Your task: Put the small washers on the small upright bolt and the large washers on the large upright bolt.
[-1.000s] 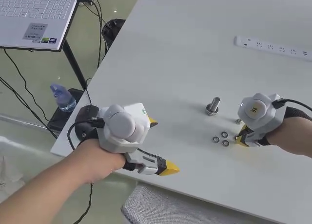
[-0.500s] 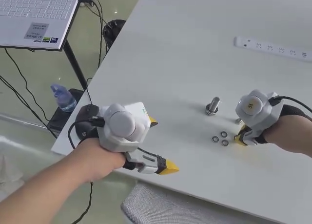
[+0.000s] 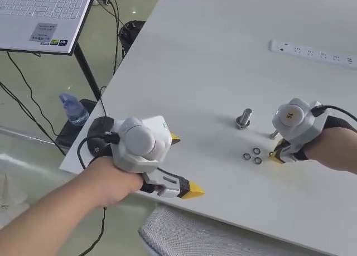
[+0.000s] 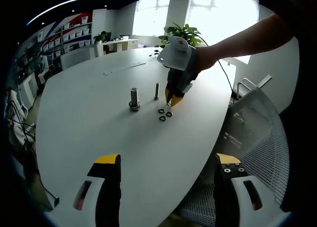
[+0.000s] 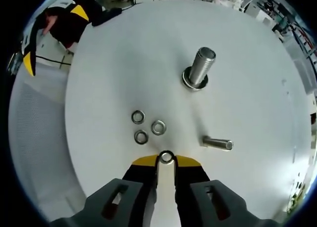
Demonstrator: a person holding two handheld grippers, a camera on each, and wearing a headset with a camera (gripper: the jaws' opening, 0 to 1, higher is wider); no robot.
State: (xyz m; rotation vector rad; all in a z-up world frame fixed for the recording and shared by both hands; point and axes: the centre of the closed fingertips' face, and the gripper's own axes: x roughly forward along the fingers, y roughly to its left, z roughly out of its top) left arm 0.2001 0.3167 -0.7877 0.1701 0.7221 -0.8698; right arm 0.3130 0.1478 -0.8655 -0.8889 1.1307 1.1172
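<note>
Head view: the left claw point(image 3: 183, 165) hangs over the near edge of the tabletop point(image 3: 212, 55). The right claw point(image 3: 276, 155) is tipped down just right of three loose washers point(image 3: 256, 151), with the upright large bolt point(image 3: 244, 119) and small bolt point(image 3: 273, 135) beyond them.
Left gripper view: its jaws stand wide apart.
Right gripper view: its jaws pinch a fourth washer point(image 5: 167, 157).
</note>
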